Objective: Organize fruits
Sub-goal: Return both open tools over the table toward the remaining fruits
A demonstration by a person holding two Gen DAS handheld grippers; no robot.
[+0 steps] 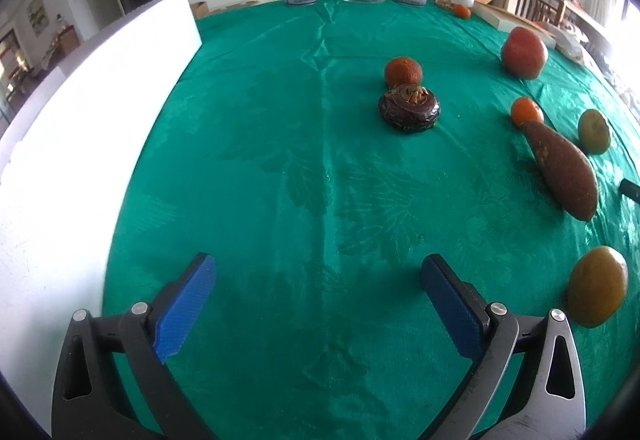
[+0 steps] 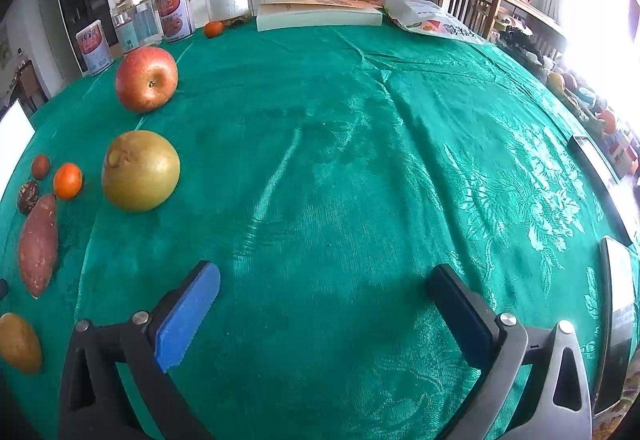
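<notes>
Across the green-clothed desk [image 1: 280, 160], the left claw [image 1: 318, 304] hovers with fingers spread wide, empty. Ahead lie a dark chestnut-like fruit [image 1: 409, 107], an orange [image 1: 403, 72], a sweet potato [image 1: 564, 170] and an apple [image 1: 523, 53]. Rightward, the right claw [image 2: 324, 314] also gapes empty beside a pear [image 2: 141, 170].

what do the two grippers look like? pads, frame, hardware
Both match. Left gripper: two flat fingers faced with blue ribbed pads, serrated lower edges, on black linkage arms with triangular cutouts and round silver pivot pins. Right gripper has the same build; its right-side arm looks grey metal. No cables, markings, hands or sleeves visible.
</notes>
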